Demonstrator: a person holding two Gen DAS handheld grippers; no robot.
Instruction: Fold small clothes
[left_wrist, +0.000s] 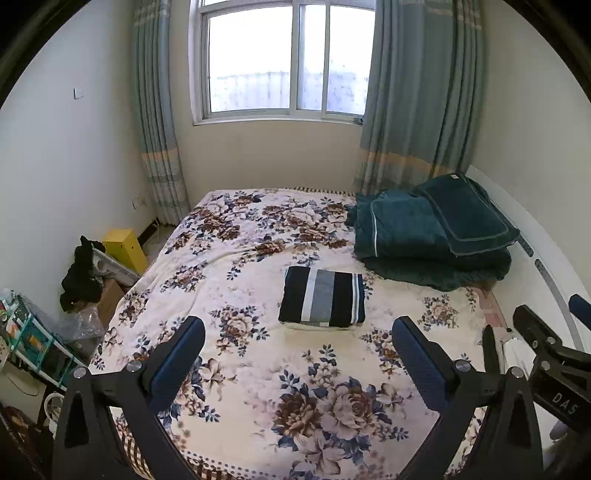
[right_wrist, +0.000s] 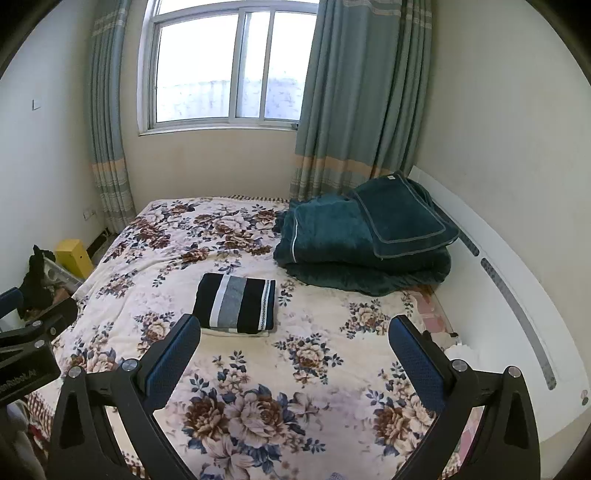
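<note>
A folded striped garment (left_wrist: 322, 302), black, white and grey, lies flat near the middle of the floral bed cover (left_wrist: 258, 369). It also shows in the right wrist view (right_wrist: 236, 303). My left gripper (left_wrist: 297, 328) is open and empty, held above the bed nearer than the garment. My right gripper (right_wrist: 294, 328) is open and empty too, with the garment just beyond its left finger (right_wrist: 173, 358). The right gripper's body shows at the right edge of the left wrist view (left_wrist: 550, 354).
A pile of dark green folded bedding (left_wrist: 432, 236) lies at the bed's far right by the white headboard (right_wrist: 517, 295). Left of the bed on the floor are a yellow box (left_wrist: 123, 249), a black cloth (left_wrist: 81, 275), cardboard and a small shelf (left_wrist: 29, 343). Window and curtains stand behind.
</note>
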